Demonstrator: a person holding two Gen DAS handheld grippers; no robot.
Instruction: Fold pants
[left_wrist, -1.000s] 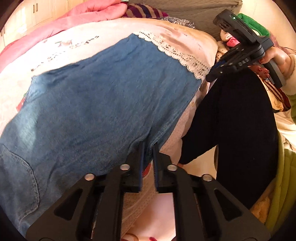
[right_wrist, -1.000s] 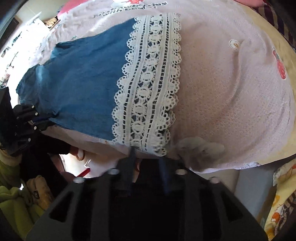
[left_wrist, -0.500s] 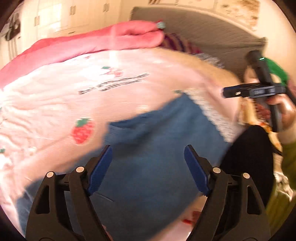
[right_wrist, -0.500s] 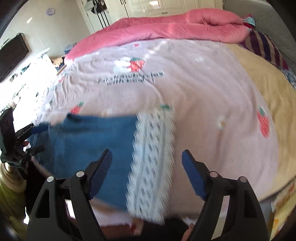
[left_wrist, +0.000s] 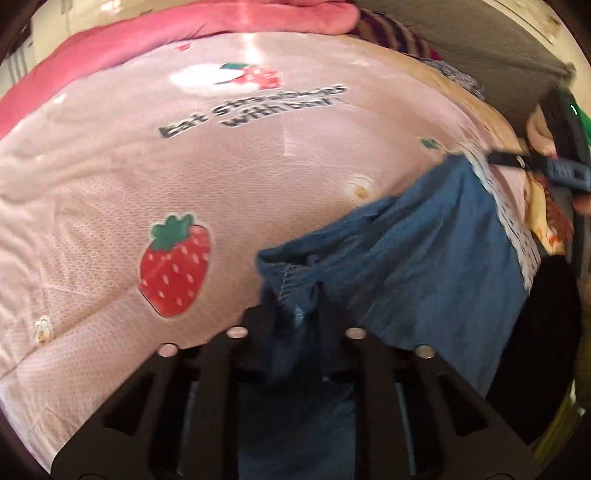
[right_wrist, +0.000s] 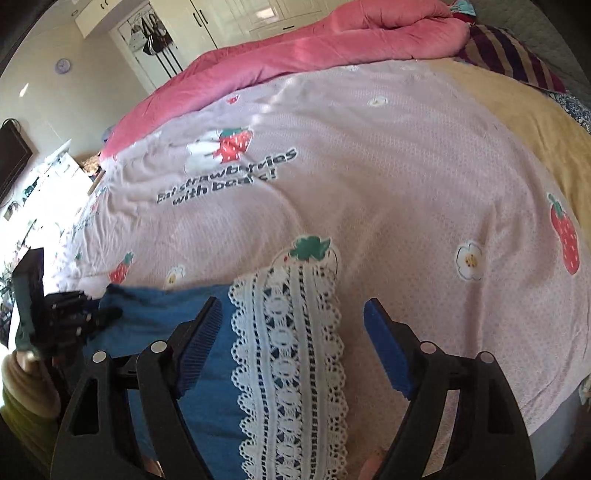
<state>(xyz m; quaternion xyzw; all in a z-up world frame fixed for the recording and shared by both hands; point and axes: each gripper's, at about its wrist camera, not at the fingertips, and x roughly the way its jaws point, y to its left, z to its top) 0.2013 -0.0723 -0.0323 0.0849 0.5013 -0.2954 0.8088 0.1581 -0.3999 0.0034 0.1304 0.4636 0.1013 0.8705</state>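
Blue denim pants (left_wrist: 424, 266) with a white lace hem (right_wrist: 295, 354) lie on a pink strawberry blanket (left_wrist: 184, 166) at the near edge of the bed. My left gripper (left_wrist: 295, 306) is shut on a bunched fold of the denim at the waist end. My right gripper (right_wrist: 291, 325) is open, its blue pads either side of the lace hem, just above it. The left gripper also shows at the left of the right wrist view (right_wrist: 74, 317), clamped on the denim edge. The right gripper shows at the right of the left wrist view (left_wrist: 535, 166).
A rolled pink duvet (right_wrist: 332, 44) lies along the far side of the bed. A striped pillow (right_wrist: 509, 55) and yellow sheet (right_wrist: 517, 110) are at the right. White cupboards (right_wrist: 258, 14) and a black screen (right_wrist: 11, 155) stand beyond.
Both grippers opened and lifted half a second ago. Now the left has shut on a fold of denim; the right stays open and has come down over the lace hem.
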